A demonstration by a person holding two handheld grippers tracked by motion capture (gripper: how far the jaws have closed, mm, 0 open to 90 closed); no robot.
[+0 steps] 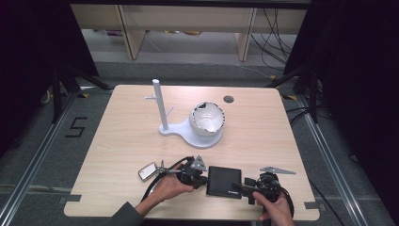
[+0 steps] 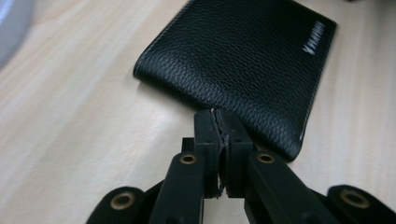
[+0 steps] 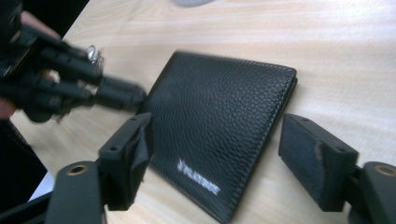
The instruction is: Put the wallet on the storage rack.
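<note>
Wallet between my two tools

The wallet (image 1: pixel 224 181) lies flat at the counter's (image 1: pixel 122 136) near edge; my left tool (image 2: pixel 218 122), jaws pressed together, braces its left edge so my right tool (image 3: pixel 212 154), spread wide, can straddle it.

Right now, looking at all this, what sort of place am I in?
Probably a lab set up for recording handling demonstrations, not a home. A lone wooden table stands between black curtains, with loose cables on the floor behind, and the person works a wallet with hand-held grippers.
</note>
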